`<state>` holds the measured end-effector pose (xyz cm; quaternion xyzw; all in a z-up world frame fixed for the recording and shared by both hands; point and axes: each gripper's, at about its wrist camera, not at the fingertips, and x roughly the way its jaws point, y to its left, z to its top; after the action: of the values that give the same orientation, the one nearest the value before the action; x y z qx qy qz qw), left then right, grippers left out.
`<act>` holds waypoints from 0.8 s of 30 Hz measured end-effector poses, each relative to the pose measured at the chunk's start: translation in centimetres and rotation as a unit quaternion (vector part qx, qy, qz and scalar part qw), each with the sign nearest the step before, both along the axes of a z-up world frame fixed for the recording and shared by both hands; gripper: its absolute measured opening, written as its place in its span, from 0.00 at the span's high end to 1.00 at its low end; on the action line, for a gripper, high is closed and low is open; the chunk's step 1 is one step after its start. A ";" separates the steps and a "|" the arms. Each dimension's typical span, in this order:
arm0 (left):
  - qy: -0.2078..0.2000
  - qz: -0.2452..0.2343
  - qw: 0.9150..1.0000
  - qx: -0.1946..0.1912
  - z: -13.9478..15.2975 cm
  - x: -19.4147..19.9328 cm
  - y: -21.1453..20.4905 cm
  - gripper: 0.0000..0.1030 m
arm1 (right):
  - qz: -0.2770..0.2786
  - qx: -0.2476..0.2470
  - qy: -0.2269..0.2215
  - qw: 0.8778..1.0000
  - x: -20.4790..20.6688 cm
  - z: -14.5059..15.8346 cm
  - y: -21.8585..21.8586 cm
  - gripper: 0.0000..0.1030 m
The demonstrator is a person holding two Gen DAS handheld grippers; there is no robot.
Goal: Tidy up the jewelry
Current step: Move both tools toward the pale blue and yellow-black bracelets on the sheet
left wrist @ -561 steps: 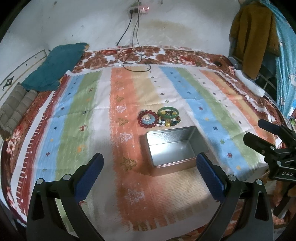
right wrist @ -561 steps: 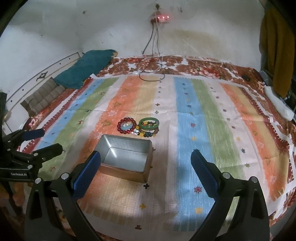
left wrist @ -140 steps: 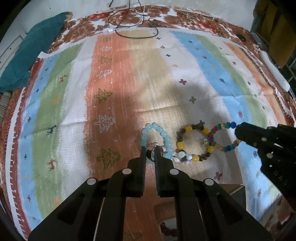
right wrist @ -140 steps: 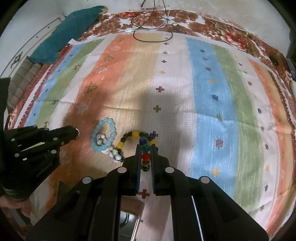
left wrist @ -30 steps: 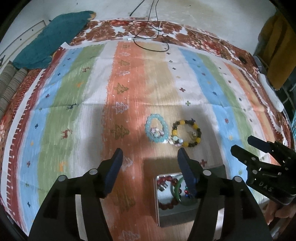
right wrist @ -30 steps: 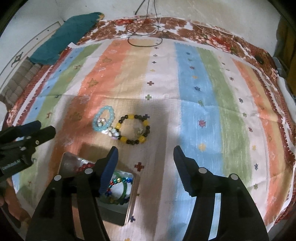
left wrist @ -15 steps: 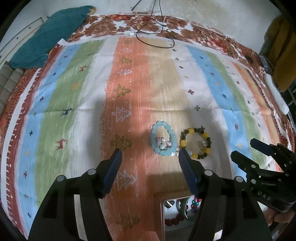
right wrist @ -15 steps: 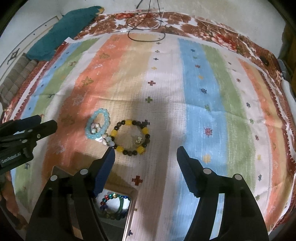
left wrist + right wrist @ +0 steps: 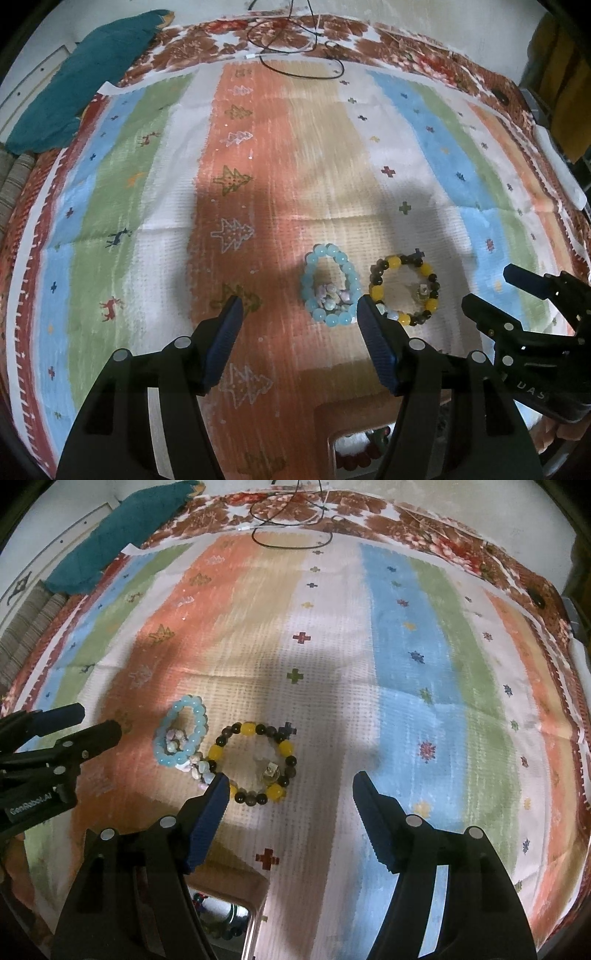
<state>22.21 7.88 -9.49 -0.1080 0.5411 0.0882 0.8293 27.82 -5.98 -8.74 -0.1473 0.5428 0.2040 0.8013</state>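
Observation:
Two bead bracelets lie side by side on the striped cloth: a light blue bracelet (image 9: 330,284) (image 9: 181,736) with small pale beads inside its ring, and a yellow and dark bracelet (image 9: 405,290) (image 9: 255,762) to its right. My left gripper (image 9: 297,308) hovers open and empty, its right finger just short of the blue bracelet. My right gripper (image 9: 290,784) is open and empty too, its left finger at the near rim of the yellow and dark bracelet. The metal tin (image 9: 364,454) (image 9: 225,919) shows at the bottom edge with several bracelets in it, partly hidden by the fingers.
A teal cushion (image 9: 85,77) lies at the far left corner of the bed. A black cable (image 9: 295,62) loops on the far edge near the wall. Each gripper appears in the other's view, at the side edges.
Both grippers have moved forward and lower toward the two bracelets, which now look larger and closer to the fingertips. The tin has slid toward the bottom edge of both views.

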 end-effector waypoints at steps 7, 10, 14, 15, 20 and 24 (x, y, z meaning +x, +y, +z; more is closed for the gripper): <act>0.015 -0.002 1.000 -0.001 -1.4 1.3 0.5 0.38 | 0.001 -0.009 0.010 1.000 0.9 -1.1 0.6 0.33; 0.022 -0.005 1.000 -0.003 -2.1 1.8 0.6 0.38 | 0.002 -0.012 0.017 1.000 1.2 -1.7 0.8 0.33; 0.030 -0.009 0.999 -0.006 -2.9 2.4 0.6 0.38 | 0.001 -0.020 0.024 1.000 1.7 -2.5 1.0 0.33; 0.032 -0.011 0.999 -0.005 -3.1 2.6 0.5 0.38 | 0.002 -0.020 0.026 0.999 1.9 -2.7 1.0 0.33; 0.036 -0.015 0.999 -0.005 -3.8 3.4 0.6 0.38 | -0.003 -0.019 0.035 0.999 2.7 -3.4 1.3 0.33; 0.044 -0.016 0.999 -0.002 -4.6 3.9 0.6 0.38 | -0.001 -0.023 0.037 0.999 3.3 -3.9 1.8 0.33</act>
<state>26.10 8.52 -14.10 -0.0969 0.5789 0.0784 0.8058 31.10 -4.23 -12.62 -0.1573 0.5768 0.1961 0.7773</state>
